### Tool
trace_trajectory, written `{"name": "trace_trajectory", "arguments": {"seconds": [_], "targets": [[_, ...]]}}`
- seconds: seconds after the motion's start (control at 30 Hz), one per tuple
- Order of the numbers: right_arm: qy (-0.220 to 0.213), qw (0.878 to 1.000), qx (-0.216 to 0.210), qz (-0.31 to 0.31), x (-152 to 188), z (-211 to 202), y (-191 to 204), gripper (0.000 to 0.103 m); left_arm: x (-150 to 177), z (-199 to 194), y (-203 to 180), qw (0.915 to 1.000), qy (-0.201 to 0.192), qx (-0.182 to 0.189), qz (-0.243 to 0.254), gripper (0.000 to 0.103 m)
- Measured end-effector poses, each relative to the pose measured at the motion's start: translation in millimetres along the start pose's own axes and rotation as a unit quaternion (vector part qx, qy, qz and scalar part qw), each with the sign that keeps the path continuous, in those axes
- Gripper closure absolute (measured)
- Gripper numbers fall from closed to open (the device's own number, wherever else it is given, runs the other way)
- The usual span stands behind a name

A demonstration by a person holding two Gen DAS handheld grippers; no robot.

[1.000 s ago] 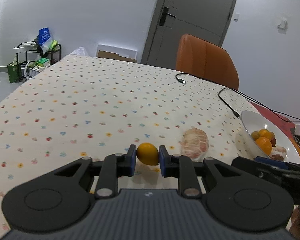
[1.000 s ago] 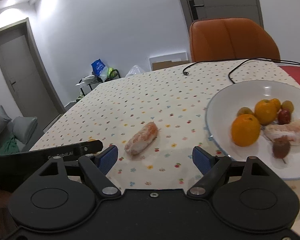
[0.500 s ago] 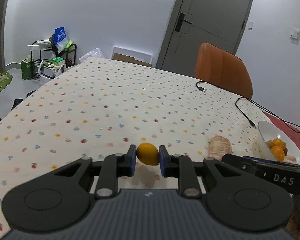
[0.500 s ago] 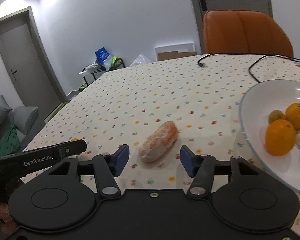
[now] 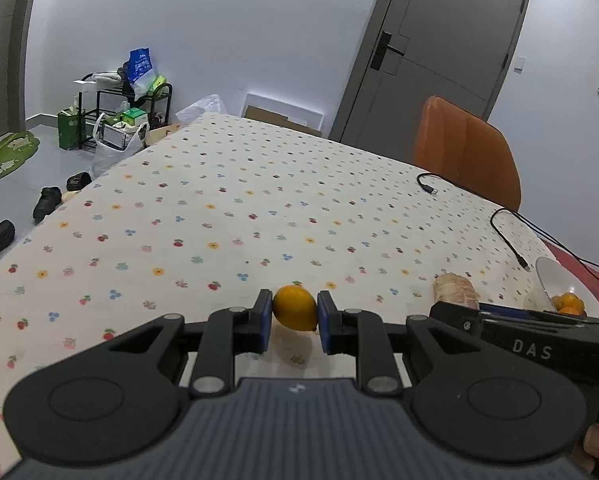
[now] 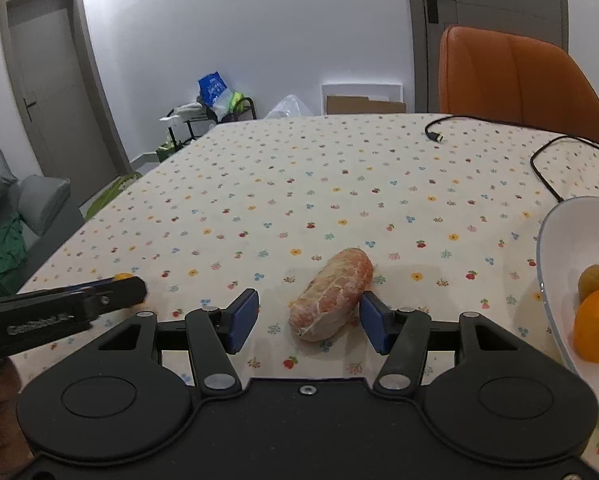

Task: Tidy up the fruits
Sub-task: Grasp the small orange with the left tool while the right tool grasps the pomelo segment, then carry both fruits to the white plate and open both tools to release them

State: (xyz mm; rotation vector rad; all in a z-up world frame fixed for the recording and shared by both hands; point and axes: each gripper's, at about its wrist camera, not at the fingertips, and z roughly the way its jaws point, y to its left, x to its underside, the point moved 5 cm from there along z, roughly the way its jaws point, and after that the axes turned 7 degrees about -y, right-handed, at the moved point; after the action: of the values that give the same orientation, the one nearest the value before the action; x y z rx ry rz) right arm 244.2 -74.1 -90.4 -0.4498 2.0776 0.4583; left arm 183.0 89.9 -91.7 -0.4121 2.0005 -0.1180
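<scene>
Your left gripper [image 5: 294, 317] clenches the small orange [image 5: 294, 308] just above the tablecloth [image 5: 227, 216], ready for the white bowl [image 6: 559, 248] at right; your right gripper [image 6: 307, 320] gapes around the peeled segment [image 6: 331, 294], poised to grasp

We see tabletop [image 6: 339, 184] under cream cloth with small coloured flower print, filling middle of both frames. Peeled pinkish citrus piece [image 6: 331, 294] lies on cloth at lower centre of right wrist frame. White bowl [image 6: 555, 240] rests at right edge, oranges inside. Black cable [image 6: 539, 160] loops across upper right, plug end loose on cloth.
</scene>
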Motion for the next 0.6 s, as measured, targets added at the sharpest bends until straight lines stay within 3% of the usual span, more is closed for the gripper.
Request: {"name": "trace_trajectory", "arguments": {"seconds": [0.13, 0.2, 0.37, 0.6], "targets": [[-0.003, 1.0, 0.009, -0.014, 1.9, 4.0, 0.2, 0.049, -1.2, -1.0, 2.5, 1.0, -0.001, -0.004, -0.001, 0.081], [-0.006, 0.999, 0.025, -0.031, 2.8, 5.4, 0.8, 0.065, -1.2, -1.3, 2.5, 1.0, -0.001, -0.003, -0.002, 0.081], [-0.004, 0.998, 0.032, -0.049, 2.5, 1.8, -0.3, 0.074, -1.7, -5.0, -2.7, 1.0, -0.002, 0.006, -0.002, 0.081], [-0.025, 0.999, 0.026, -0.025, 6.0, -24.2, -6.5, 0.075, -1.7, -9.6, -14.8, 0.9998, -0.005, 0.017, 0.004, 0.081]]}}
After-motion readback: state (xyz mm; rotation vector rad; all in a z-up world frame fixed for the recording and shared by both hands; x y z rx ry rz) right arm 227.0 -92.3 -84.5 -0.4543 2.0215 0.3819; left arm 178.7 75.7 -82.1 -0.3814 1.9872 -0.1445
